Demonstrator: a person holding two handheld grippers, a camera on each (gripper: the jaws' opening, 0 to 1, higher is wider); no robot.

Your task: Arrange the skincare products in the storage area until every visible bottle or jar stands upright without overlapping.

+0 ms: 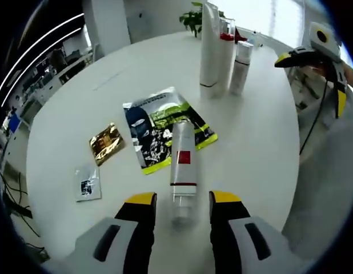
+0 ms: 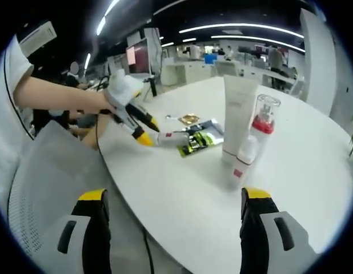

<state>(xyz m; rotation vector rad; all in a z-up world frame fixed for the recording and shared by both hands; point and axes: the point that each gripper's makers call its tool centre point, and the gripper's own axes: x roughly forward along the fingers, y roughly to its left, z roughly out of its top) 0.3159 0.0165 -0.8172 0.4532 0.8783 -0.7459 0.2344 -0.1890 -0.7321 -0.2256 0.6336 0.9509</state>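
A white bottle [image 1: 183, 157] with a red square label lies flat on the round white table [image 1: 73, 97], its upper part resting on a blue-and-green sachet [image 1: 156, 123]. My left gripper [image 1: 183, 200] is open, its yellow-tipped jaws on either side of the bottle's cap end with gaps showing. At the far side stand a tall white tube [image 1: 210, 45], a clear bottle with a red collar [image 1: 227, 48] and a small white bottle [image 1: 240, 68], all upright. My right gripper [image 2: 175, 197] is open and empty near the table edge, short of the small white bottle [image 2: 243, 160].
A gold sachet [image 1: 106, 142] and a small white sachet [image 1: 87, 182] lie left of the big sachet. A grey mesh chair [image 2: 51, 182] stands by the table edge. A person's hand holds the left gripper [image 2: 149, 131]. A plant [image 1: 193, 17] stands beyond the table.
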